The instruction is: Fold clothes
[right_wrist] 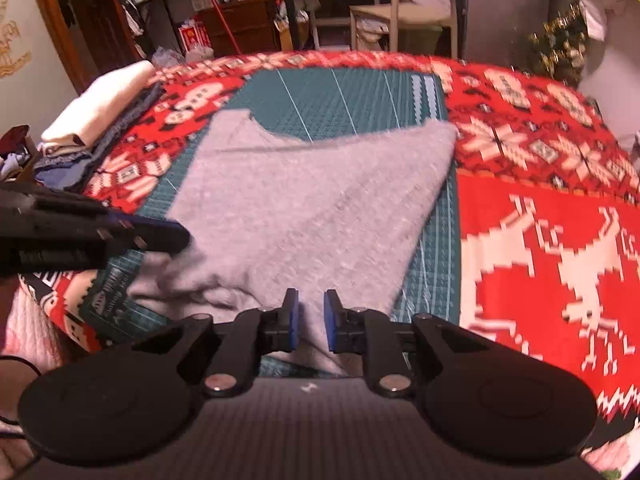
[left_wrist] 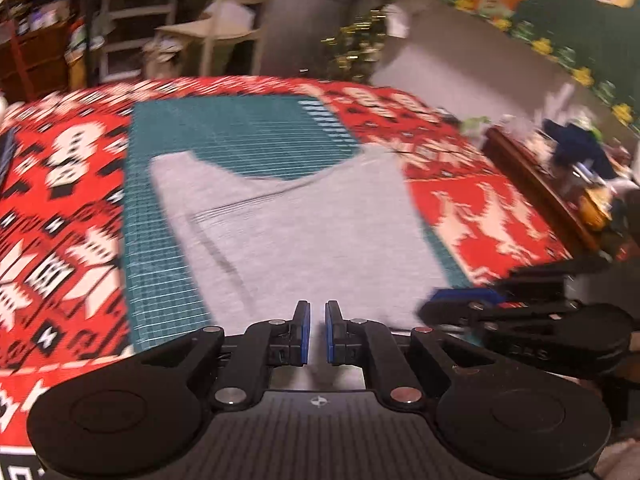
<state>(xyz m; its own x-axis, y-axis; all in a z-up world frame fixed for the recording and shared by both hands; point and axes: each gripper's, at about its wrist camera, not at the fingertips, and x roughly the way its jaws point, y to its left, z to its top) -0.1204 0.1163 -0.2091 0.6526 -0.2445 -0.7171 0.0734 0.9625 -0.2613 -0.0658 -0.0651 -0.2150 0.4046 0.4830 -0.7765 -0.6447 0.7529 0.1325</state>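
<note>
While the grey garment lies on the green mat, left gripper and right gripper each pinch its near edge.

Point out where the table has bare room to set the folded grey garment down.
Free: the red patterned cloth right of the green mat, and the mat strip beyond the grey garment. Crowded: the far-left corner, where the folded stack sits, and the near edge by the left tool and right tool.

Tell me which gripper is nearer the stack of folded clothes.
Left. The left gripper sits on the grey garment's side toward the stack; the right gripper is at the garment's near edge, farther away.
</note>
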